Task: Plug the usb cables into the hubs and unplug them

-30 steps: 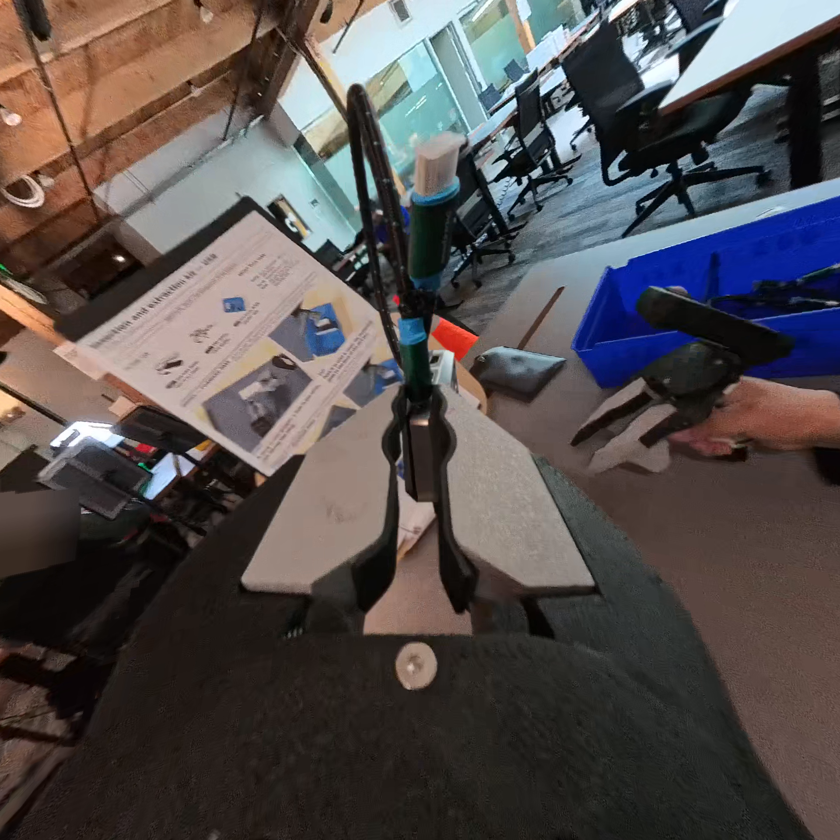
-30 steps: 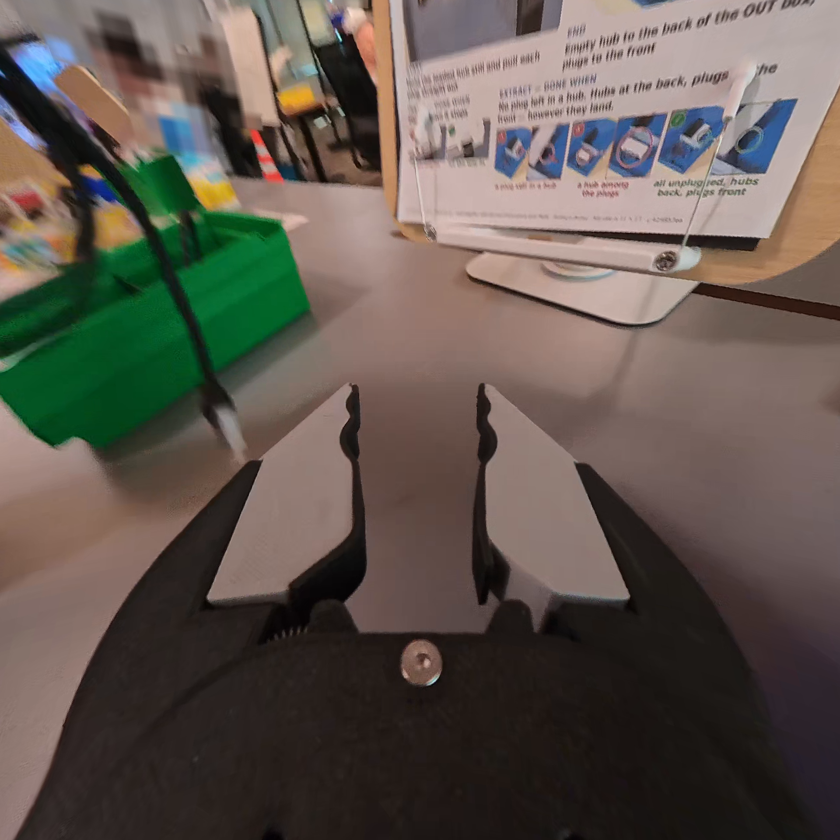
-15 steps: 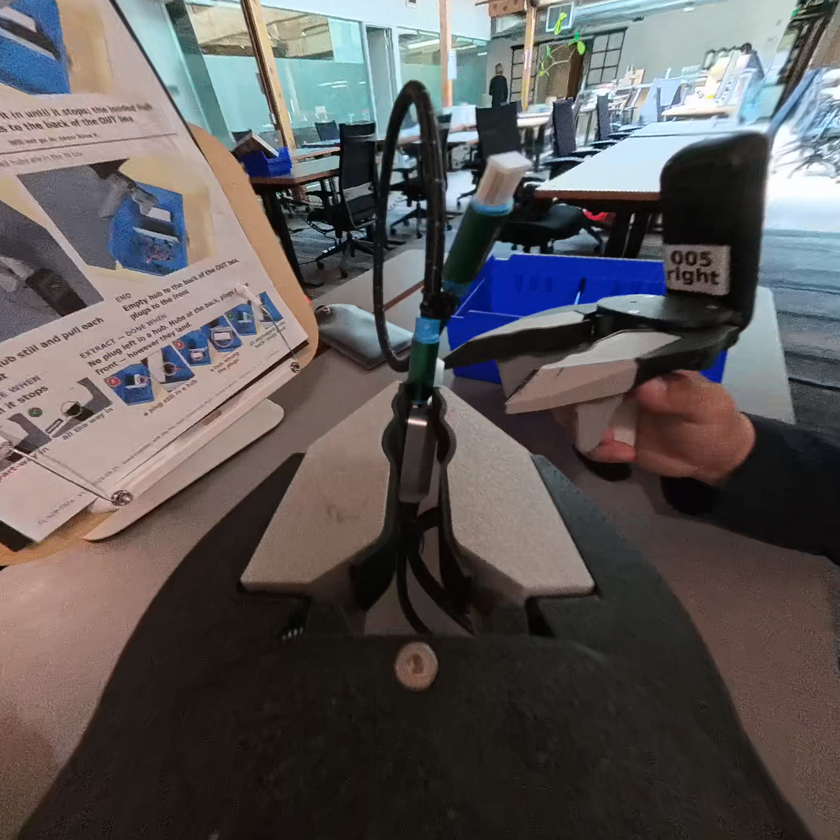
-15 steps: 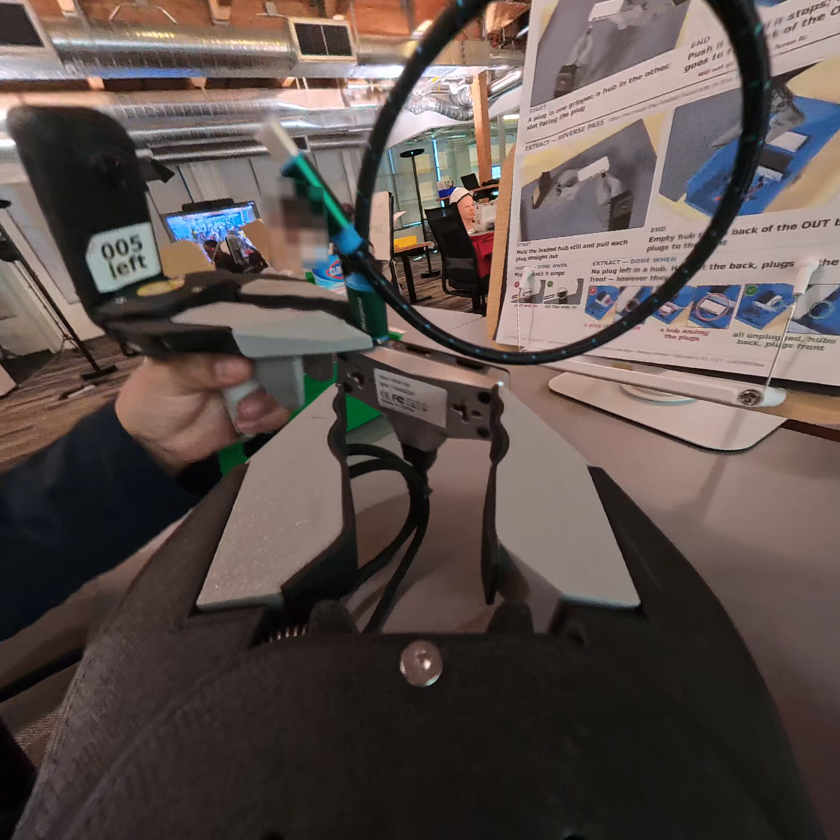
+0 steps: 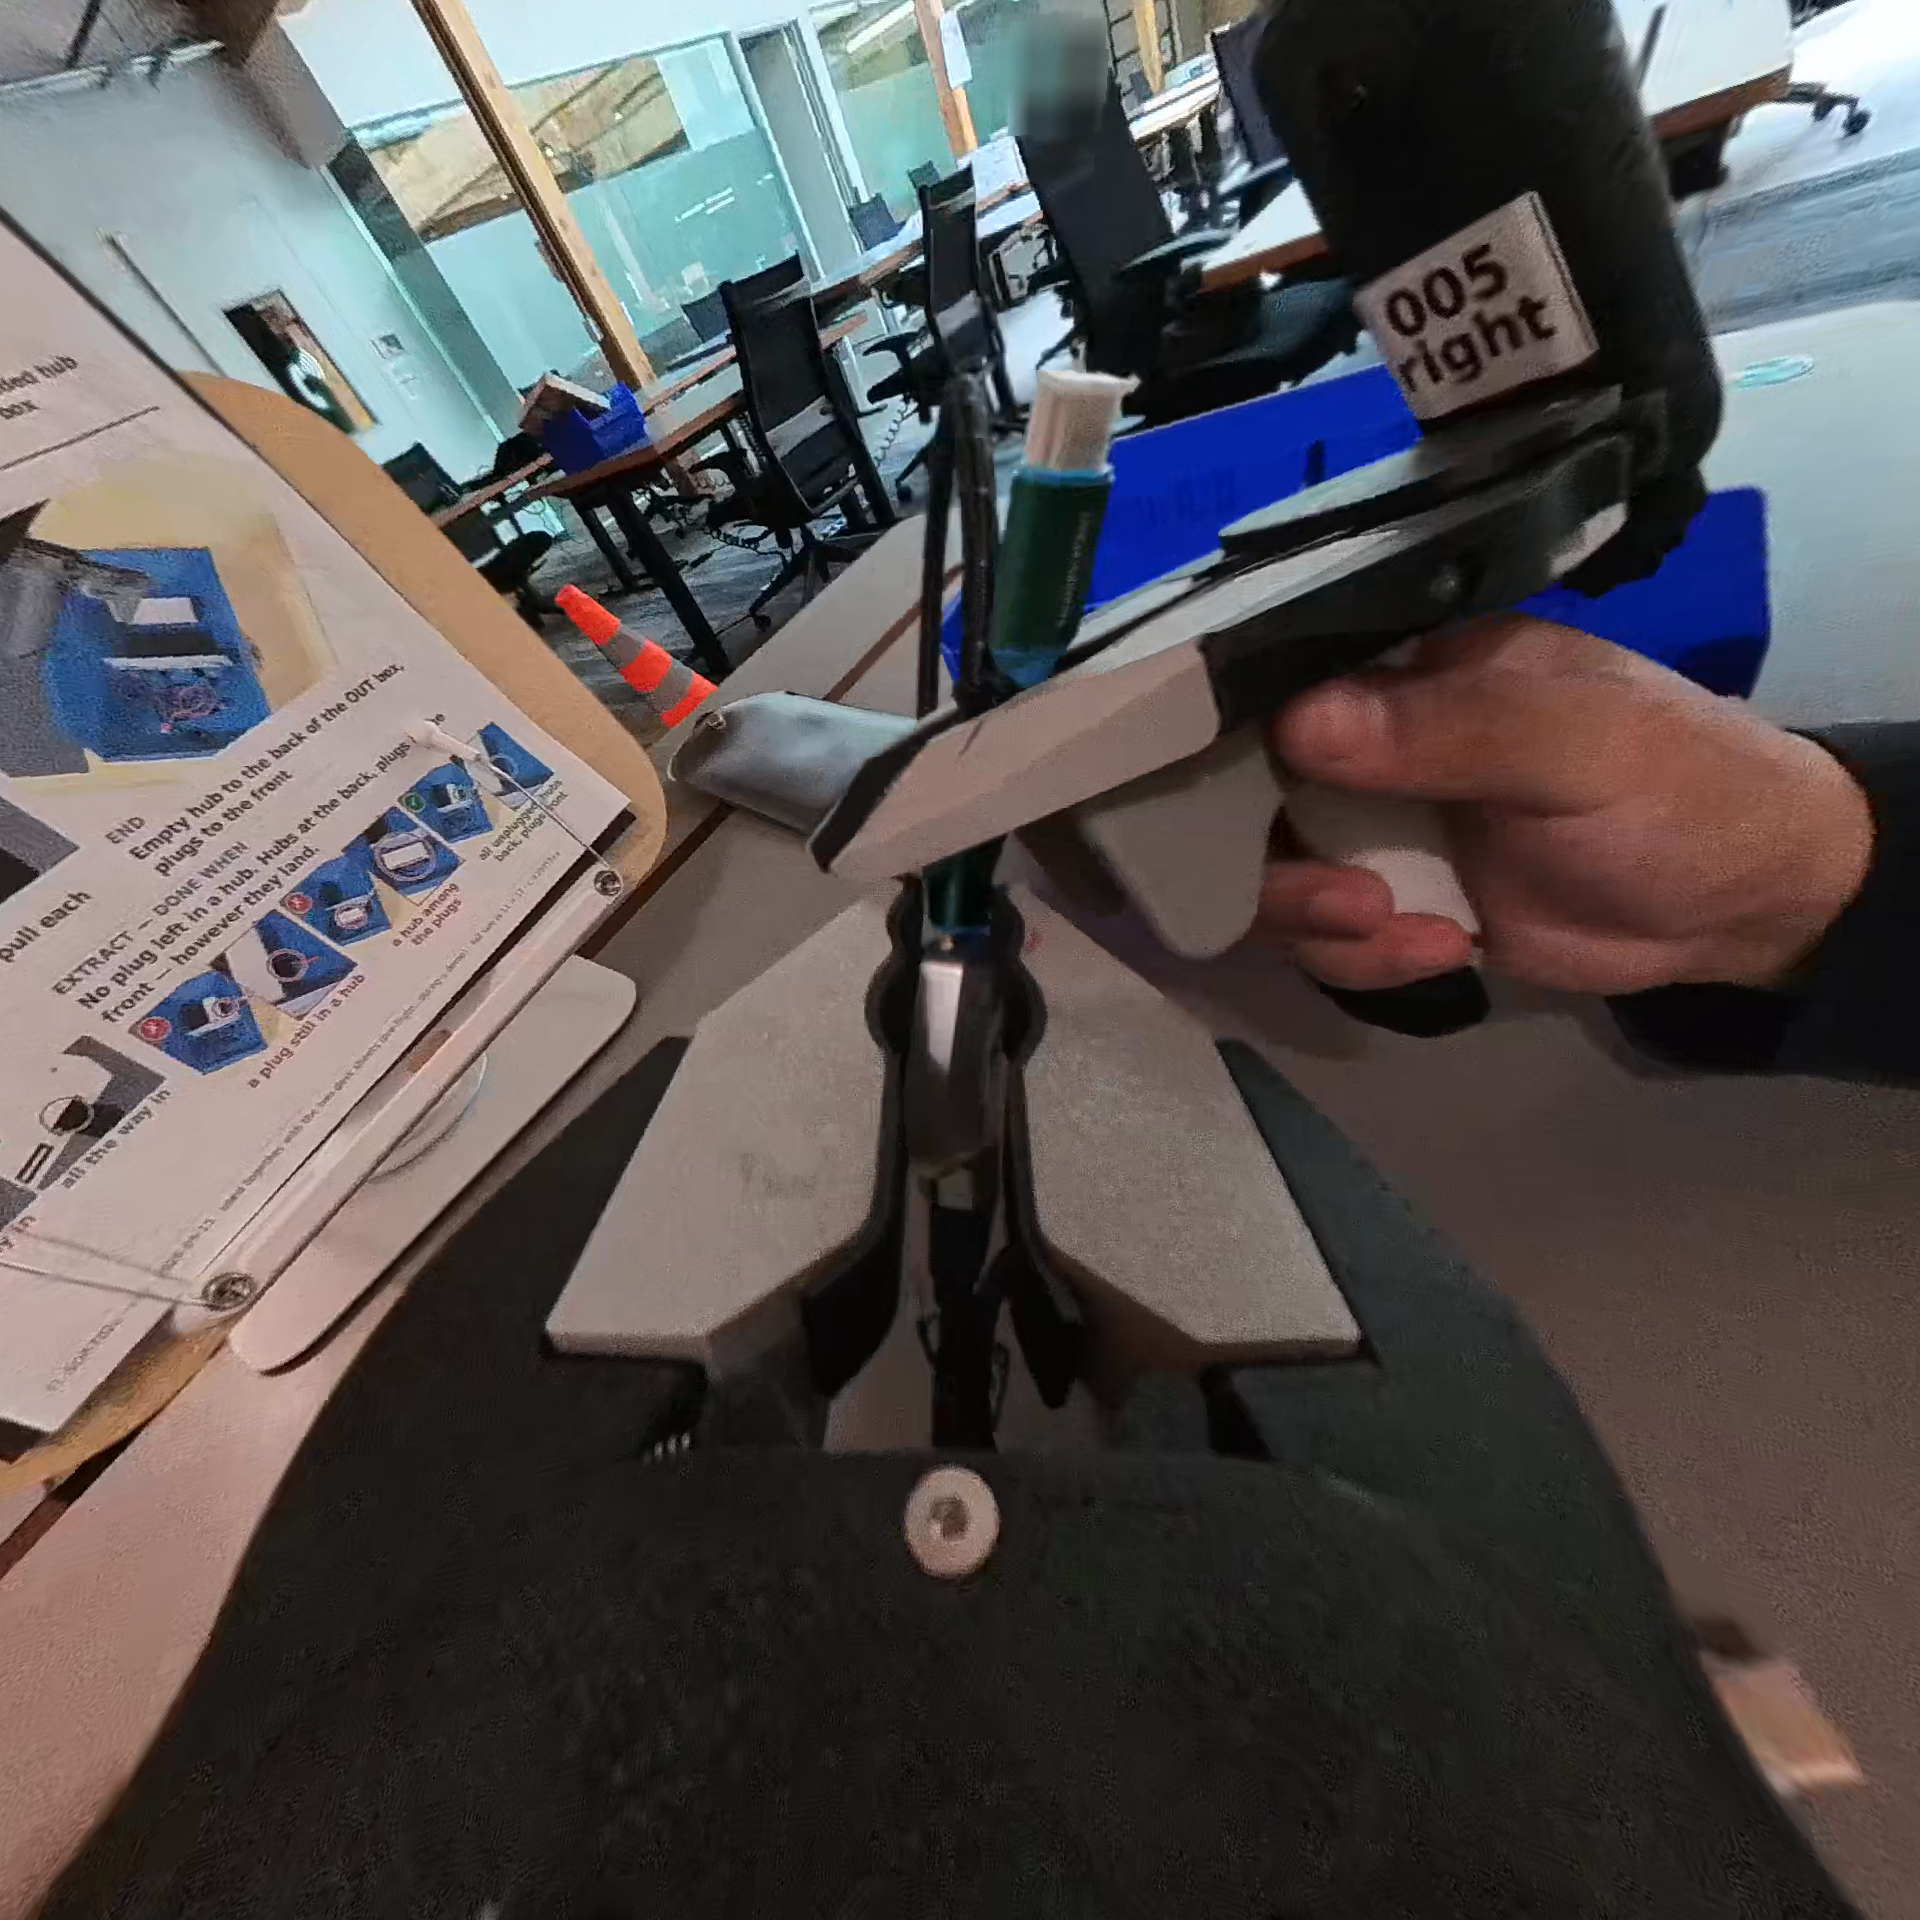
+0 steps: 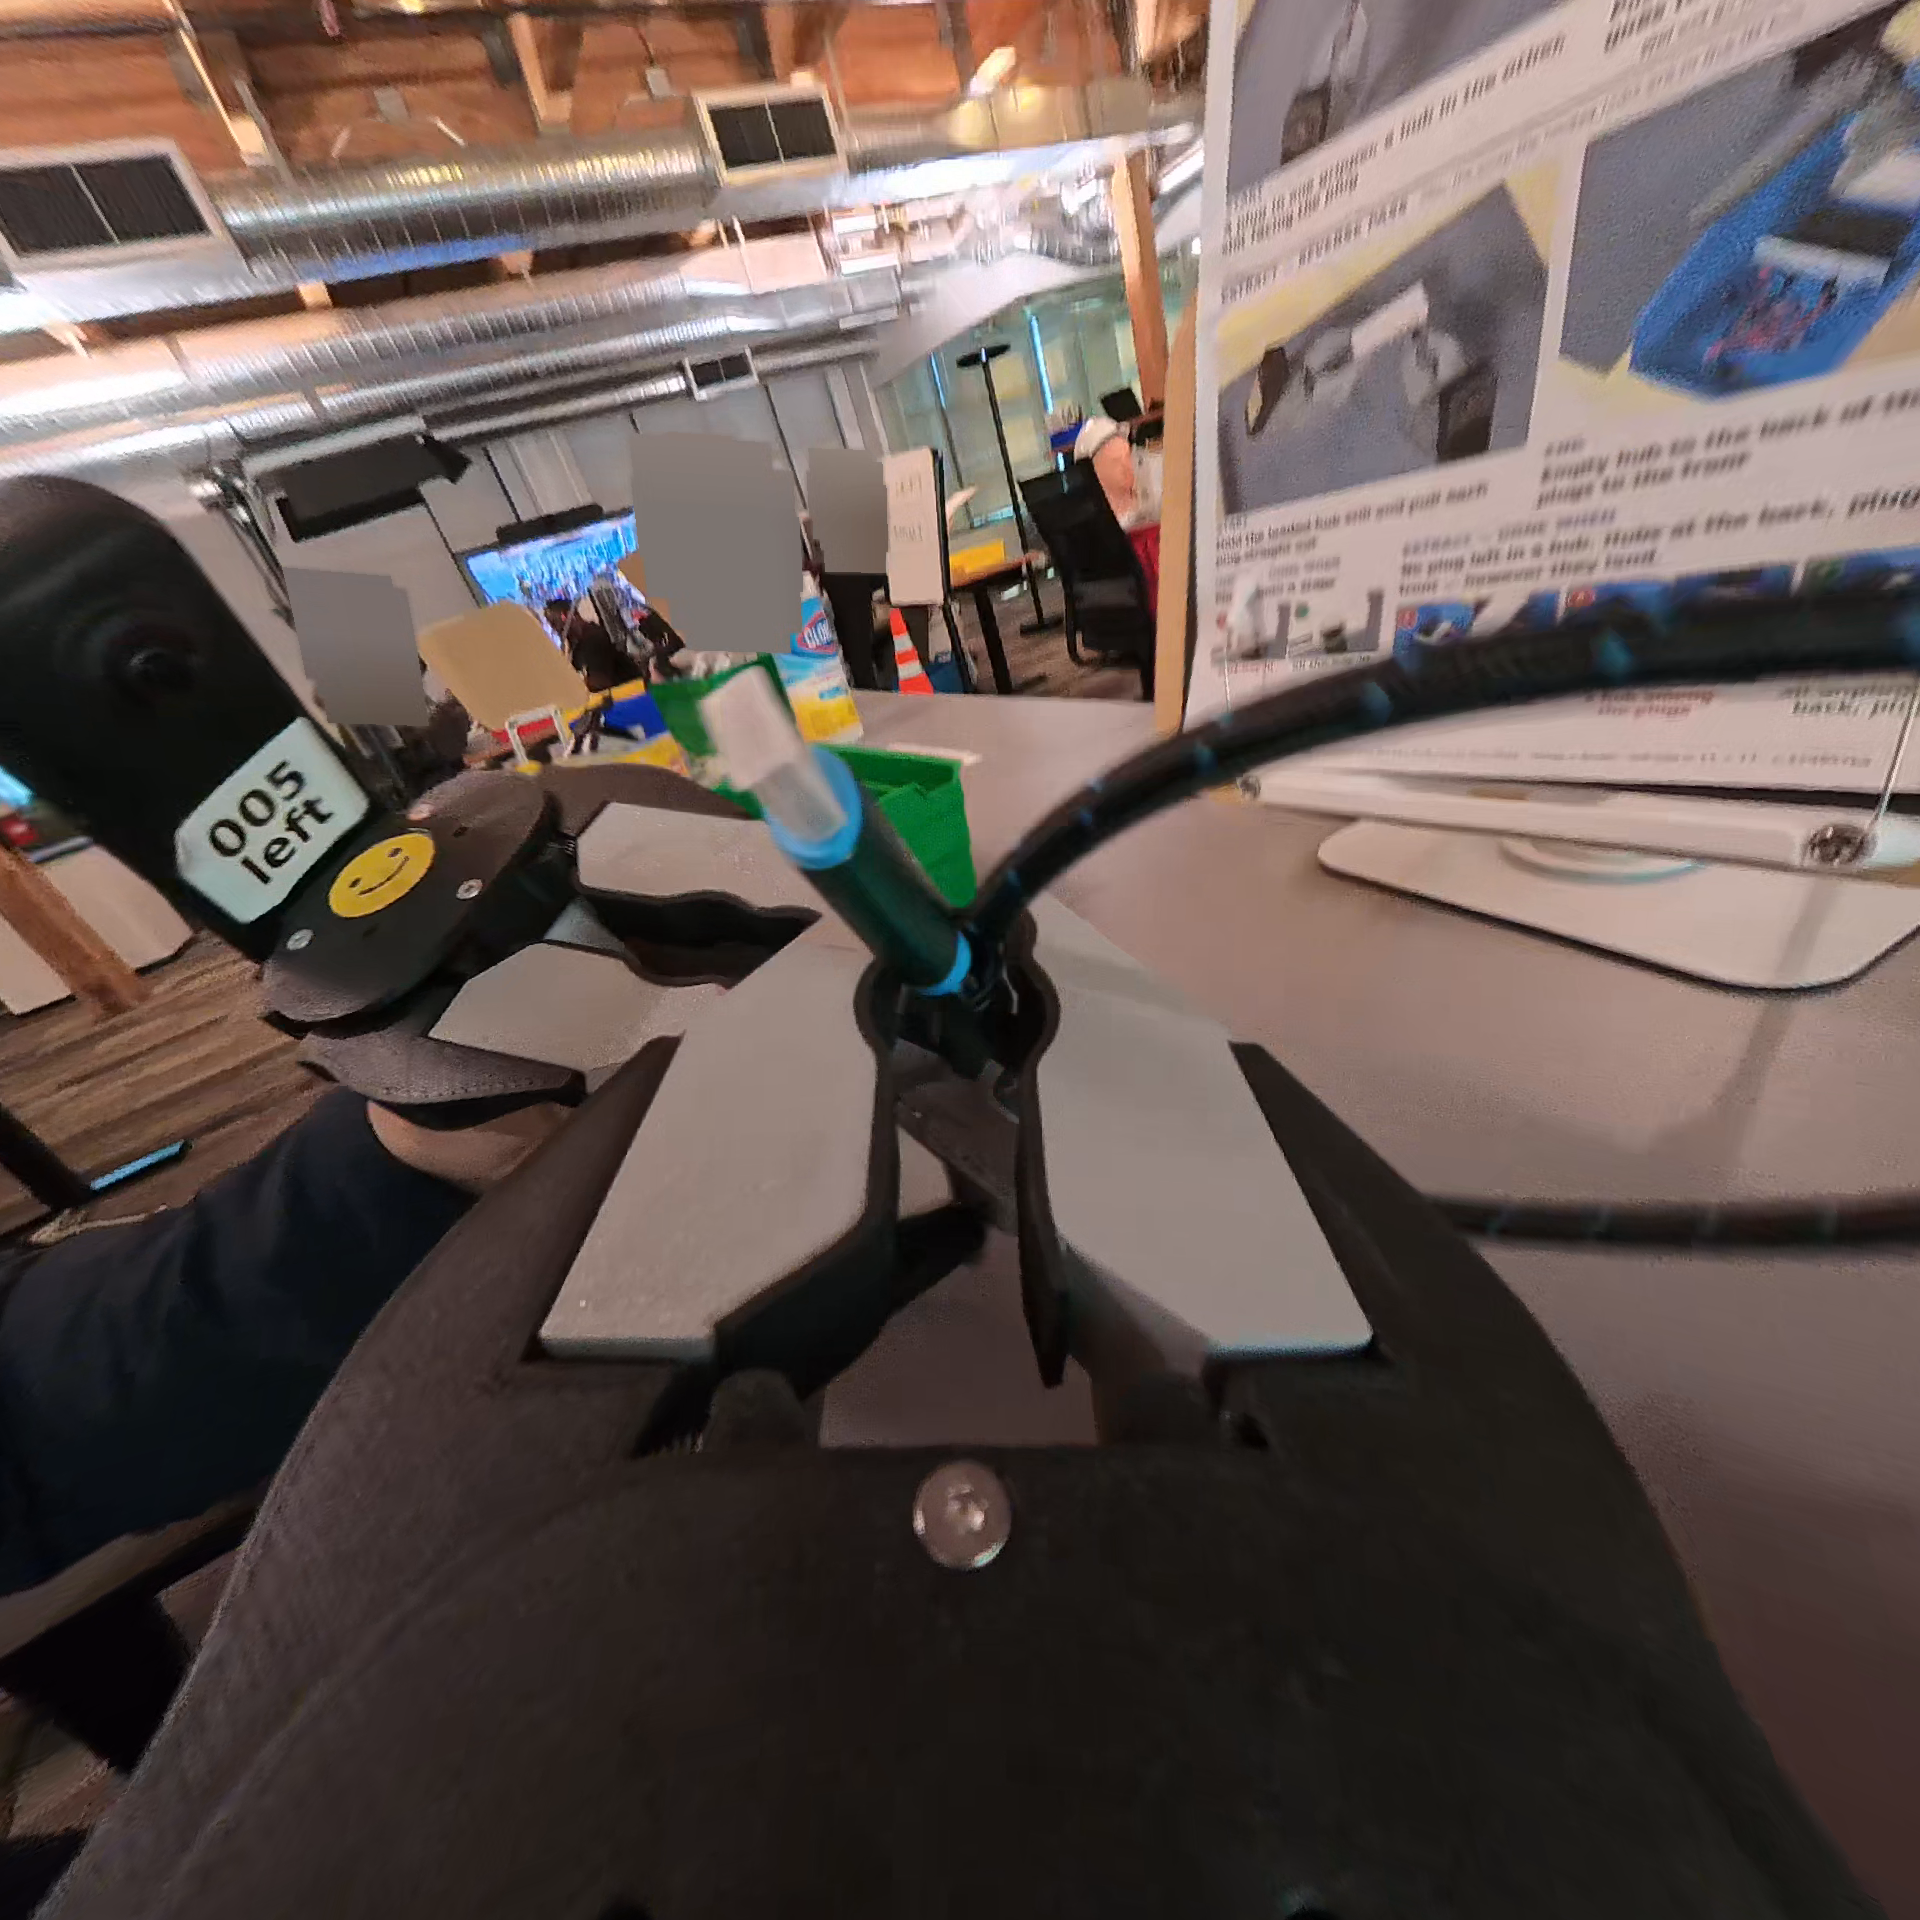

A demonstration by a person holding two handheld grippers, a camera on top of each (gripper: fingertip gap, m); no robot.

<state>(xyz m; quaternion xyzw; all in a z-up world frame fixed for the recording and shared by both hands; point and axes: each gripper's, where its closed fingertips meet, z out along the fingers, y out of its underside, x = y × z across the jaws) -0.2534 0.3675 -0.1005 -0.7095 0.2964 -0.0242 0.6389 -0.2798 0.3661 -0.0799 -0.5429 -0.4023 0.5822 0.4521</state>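
The left gripper [image 5: 954, 1023] has its fingers pressed together on a small silver hub [image 5: 943, 1060], held edge-on above the grey table [image 5: 1558, 1195]. A green plug [image 5: 1044, 561] with a white cap sticks up out of the hub's far end, and a black braided cable [image 6: 1299, 748] loops away from beside it.

The right gripper [image 6: 956, 1023] comes in from the side, a hand [image 5: 1579, 810] wrapped round its handle, and its fingers are closed around the base of the green plug, right where the plug meets the hub. The two grippers sit nose to nose, almost touching.

A printed instruction sheet [image 5: 260, 852] stands on a wooden board with a white foot [image 6: 1621, 894] just beside them. A blue bin [image 5: 1683, 603] lies behind the right gripper, a green bin [image 6: 914, 810] behind the left one, and a small orange cone [image 5: 634, 655] stands farther off on the floor
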